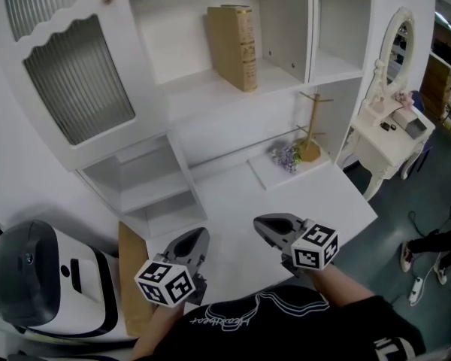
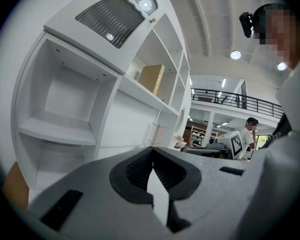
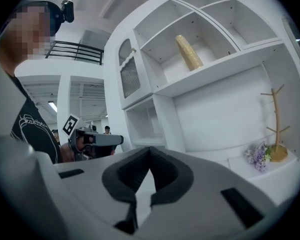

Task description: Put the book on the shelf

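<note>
Left gripper (image 1: 202, 233), right gripper (image 1: 258, 222), both closed, empty, nearly level

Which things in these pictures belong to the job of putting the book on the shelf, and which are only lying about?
Belong to the job: book, standing on the shelf; left gripper and right gripper, both shut, empty.

Only lying about: wooden branch stand; purple flowers; dressing table; oval mirror; white machine at the left.
</note>
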{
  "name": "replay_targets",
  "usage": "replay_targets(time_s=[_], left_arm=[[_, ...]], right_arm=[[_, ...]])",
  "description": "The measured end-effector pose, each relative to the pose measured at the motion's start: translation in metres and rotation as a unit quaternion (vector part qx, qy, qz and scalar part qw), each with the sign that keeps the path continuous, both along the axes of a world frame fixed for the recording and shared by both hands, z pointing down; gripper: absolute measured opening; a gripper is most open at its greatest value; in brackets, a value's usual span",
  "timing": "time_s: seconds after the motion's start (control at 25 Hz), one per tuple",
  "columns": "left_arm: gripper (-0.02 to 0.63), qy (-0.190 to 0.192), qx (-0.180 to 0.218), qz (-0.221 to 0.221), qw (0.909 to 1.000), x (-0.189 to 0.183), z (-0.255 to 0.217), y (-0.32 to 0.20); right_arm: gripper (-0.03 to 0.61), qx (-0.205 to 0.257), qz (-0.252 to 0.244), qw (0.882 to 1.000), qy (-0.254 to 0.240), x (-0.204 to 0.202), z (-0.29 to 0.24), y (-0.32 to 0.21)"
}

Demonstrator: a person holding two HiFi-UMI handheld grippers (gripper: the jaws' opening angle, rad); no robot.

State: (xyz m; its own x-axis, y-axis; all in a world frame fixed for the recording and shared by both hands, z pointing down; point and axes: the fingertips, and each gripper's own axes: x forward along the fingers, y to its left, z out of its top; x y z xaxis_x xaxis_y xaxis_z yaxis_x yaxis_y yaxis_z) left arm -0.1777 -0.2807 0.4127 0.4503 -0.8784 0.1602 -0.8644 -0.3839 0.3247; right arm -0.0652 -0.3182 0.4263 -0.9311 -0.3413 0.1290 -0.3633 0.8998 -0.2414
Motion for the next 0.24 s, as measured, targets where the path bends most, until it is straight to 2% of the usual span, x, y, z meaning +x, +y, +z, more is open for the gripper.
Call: replay_targets(time_s=[0.24], left_arm=[[0.003, 0.001, 0.0, -0.005, 1.0, -0.003, -0.0012, 0.0034]], right_arm=[[0.005, -0.002, -0.011, 1.0, -0.001, -0.0075, -0.0005, 0.0046]])
